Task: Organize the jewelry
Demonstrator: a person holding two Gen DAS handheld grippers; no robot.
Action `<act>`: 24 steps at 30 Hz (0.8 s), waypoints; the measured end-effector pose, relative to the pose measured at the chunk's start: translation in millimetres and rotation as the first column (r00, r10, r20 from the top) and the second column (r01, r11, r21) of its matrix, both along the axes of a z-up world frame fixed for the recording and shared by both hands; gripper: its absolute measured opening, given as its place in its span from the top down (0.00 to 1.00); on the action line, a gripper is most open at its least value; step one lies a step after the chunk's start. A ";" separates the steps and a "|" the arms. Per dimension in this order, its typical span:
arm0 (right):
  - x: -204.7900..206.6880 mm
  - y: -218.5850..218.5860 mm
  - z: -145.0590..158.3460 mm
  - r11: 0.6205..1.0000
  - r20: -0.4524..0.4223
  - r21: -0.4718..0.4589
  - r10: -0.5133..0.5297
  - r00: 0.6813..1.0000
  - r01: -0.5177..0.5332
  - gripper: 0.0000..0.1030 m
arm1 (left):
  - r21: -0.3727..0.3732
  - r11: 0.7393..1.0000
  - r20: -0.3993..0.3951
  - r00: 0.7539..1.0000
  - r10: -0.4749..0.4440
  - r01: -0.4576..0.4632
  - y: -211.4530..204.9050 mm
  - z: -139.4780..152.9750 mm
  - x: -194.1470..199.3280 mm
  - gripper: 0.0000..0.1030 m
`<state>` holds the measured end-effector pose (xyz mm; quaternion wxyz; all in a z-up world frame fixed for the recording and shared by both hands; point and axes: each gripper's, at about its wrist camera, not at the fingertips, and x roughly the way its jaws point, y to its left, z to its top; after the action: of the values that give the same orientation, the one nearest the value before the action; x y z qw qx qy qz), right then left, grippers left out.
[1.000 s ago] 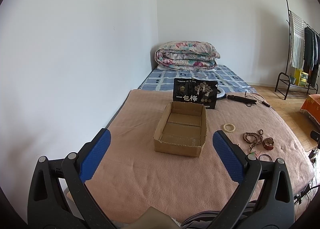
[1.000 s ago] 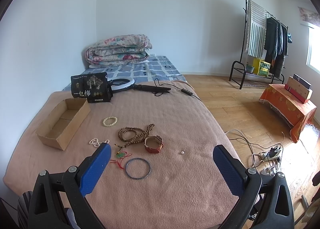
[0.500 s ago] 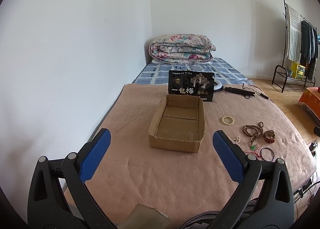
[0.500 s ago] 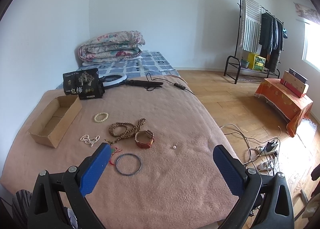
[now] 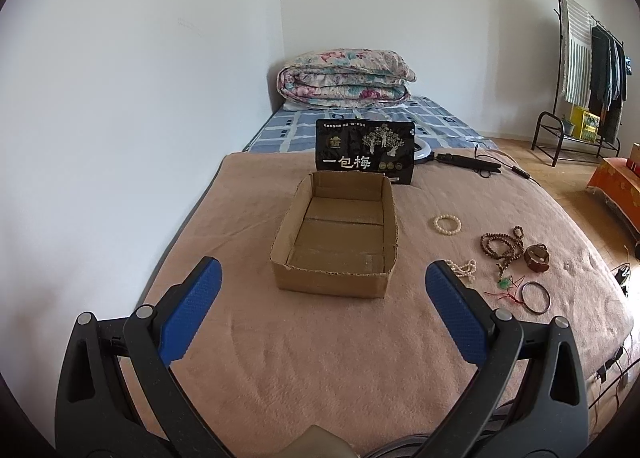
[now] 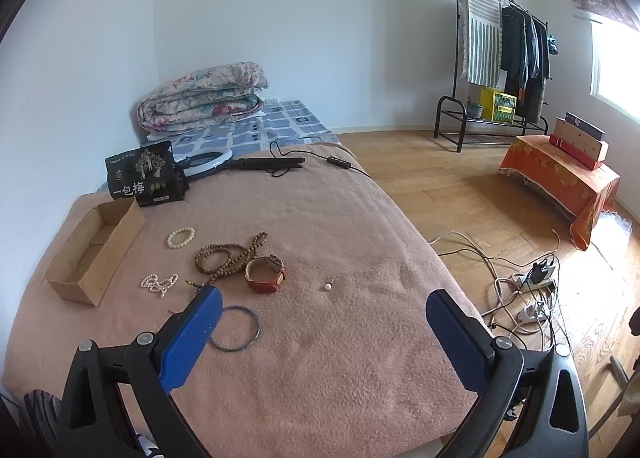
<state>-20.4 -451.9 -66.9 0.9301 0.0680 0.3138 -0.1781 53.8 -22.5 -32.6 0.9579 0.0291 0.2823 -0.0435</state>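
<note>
Nothing is in the cardboard box (image 5: 338, 246) yet; its floor shows bare, so the sorting looks to be at its very first step. The left claw (image 5: 320, 278) hangs above the near part of the bed (image 5: 320, 358), released, pads spread wide with nothing between them, lined up on the box just ahead. The right claw (image 6: 320, 308) is released too, empty, held over the near right part of the blanket.

The jewelry all lies loose on the blanket, right of the box. Farthest is the white bead bracelet (image 6: 181, 237); nearer come the brown wooden bead string (image 6: 228, 258) and the red-brown watch (image 6: 265, 276), the two just beside each other. The small pearl strand (image 6: 159, 284) sits nearest the box. The dark bangle (image 6: 234, 328) lies closest to the right claw, partly hidden behind its left pad, and a lone white bead (image 6: 328, 286) rests apart to the right. A green pendant on red cord (image 5: 505, 285) shows in the left view only.

The next move probably falls to the right claw: drop onto the bangle or the watch, pinch, and carry left to the box. The bangle lies flat and thin, so the pads would need to press low into the blanket to catch its rim.
</note>
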 end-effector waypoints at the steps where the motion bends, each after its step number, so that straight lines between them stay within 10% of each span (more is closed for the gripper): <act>1: 0.4 -1.5 -0.8 1.000 -0.003 -0.002 -0.002 1.000 0.002 0.00 | -0.001 1.000 -0.001 1.000 -0.006 0.006 -1.3 -0.8 1.8 0.00; 24: 19.2 -19.7 -14.8 0.999 -0.048 -0.008 0.046 0.998 -0.046 0.00 | 0.004 0.989 -0.023 0.989 -0.149 0.149 -53.9 -15.9 34.9 0.00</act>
<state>-1.1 -471.6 -81.7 0.9265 0.0523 0.3368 -0.1597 88.7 -76.4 -48.5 0.9487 0.0520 0.2902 -0.1144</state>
